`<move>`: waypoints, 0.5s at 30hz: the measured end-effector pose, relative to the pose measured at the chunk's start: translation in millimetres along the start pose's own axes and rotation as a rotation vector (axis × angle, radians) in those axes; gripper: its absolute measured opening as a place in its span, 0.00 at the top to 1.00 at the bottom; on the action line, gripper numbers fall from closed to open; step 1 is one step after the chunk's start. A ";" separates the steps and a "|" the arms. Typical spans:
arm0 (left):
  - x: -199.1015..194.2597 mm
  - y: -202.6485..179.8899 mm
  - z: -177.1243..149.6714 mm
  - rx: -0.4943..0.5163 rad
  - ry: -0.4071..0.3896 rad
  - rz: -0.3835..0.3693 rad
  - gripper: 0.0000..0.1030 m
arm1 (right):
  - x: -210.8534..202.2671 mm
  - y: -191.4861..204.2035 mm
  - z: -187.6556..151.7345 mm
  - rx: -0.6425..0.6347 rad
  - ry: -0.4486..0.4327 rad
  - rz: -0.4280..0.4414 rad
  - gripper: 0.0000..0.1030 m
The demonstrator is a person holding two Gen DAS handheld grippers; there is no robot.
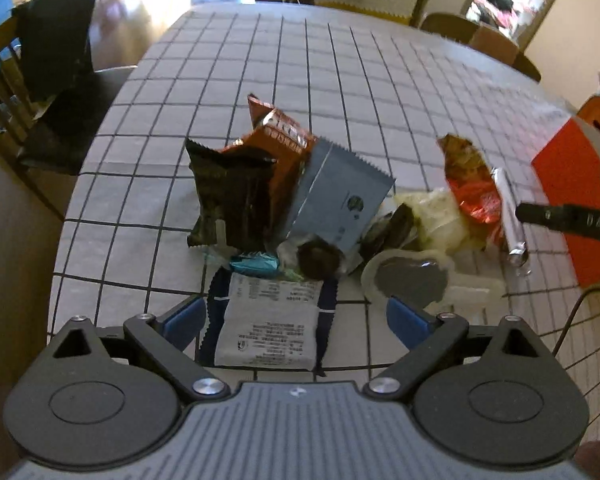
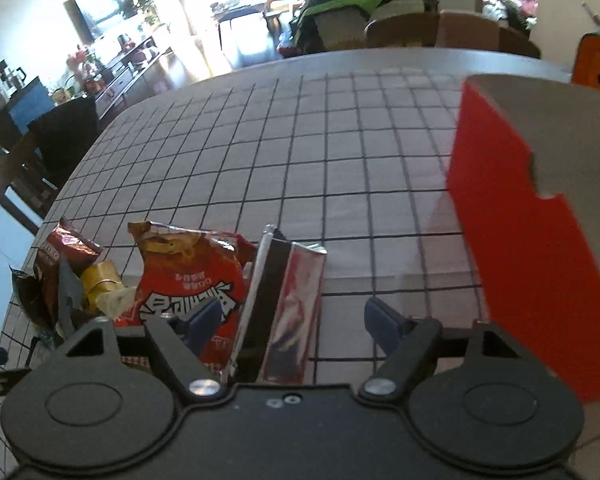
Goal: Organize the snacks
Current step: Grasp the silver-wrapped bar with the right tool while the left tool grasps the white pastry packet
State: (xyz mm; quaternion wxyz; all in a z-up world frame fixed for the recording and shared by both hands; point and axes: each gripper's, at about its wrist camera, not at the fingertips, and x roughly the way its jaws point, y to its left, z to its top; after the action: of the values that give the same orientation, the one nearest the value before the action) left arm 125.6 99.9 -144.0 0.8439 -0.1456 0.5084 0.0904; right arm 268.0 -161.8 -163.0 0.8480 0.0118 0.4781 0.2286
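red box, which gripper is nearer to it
Right. The right gripper hovers over a silver-red packet beside the red box; the left gripper is farther away, over a white-label packet.

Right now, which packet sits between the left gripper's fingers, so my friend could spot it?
On the checked table, find the snack pile beside the red box. At the pile's near edge a flat packet lies between the open left gripper. Only it shows a grey printed back with dark blue zigzag ends.

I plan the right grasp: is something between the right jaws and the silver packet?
Nothing visible. The silver packet already lies between the open jaws of the right gripper, with a red bag beside it, not in front.
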 end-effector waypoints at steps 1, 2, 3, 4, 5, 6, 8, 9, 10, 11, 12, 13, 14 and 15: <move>2.4 1.0 0.2 0.002 0.005 0.005 0.05 | 3.0 -0.3 0.5 0.004 0.006 0.005 0.24; 5.2 2.2 0.9 0.003 0.010 0.009 0.05 | 6.2 -1.1 1.2 0.007 0.011 0.007 0.24; 7.7 3.3 1.6 0.003 0.018 0.014 0.05 | 10.1 -2.8 2.2 0.011 0.015 0.007 0.25; 10.6 4.9 2.4 0.001 0.025 0.021 0.05 | 12.8 -3.9 2.3 0.017 0.021 0.009 0.26; 13.0 6.0 2.8 0.001 0.031 0.019 0.05 | 14.8 -4.5 2.7 0.023 0.025 0.013 0.27; 15.6 7.1 2.9 0.003 0.039 0.013 0.05 | 16.6 -4.9 3.2 0.029 0.029 0.019 0.27; 21.6 6.4 3.1 0.017 0.046 0.019 0.05 | 19.5 -5.7 2.7 0.030 0.038 0.023 0.29; 24.0 6.1 2.9 0.022 0.051 0.031 0.05 | 20.7 -6.3 2.3 0.029 0.040 0.021 0.29; 26.0 5.6 2.8 0.021 0.059 0.042 0.05 | 21.4 -7.4 1.8 0.036 0.035 0.020 0.29; 28.0 5.7 3.5 0.019 0.065 0.044 0.05 | 22.0 -9.1 1.4 0.045 0.032 0.019 0.30; 28.6 5.3 2.5 0.018 0.068 0.045 0.05 | 23.1 -10.6 1.5 0.055 0.031 0.016 0.32; 30.2 4.9 1.7 0.020 0.069 0.050 0.05 | 23.7 -12.7 1.0 0.068 0.031 0.014 0.32; 31.3 4.4 2.0 0.019 0.071 0.054 0.05 | 24.5 -13.6 1.3 0.079 0.035 0.014 0.33; 32.8 5.6 1.7 0.013 0.076 0.055 0.05 | 23.8 -15.1 0.9 0.085 0.027 0.015 0.33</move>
State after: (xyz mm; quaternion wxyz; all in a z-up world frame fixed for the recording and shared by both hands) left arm 140.7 105.9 -173.1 0.8222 -0.1296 0.5442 0.1048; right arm 284.8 -165.7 -185.2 0.8383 0.0485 0.4989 0.2145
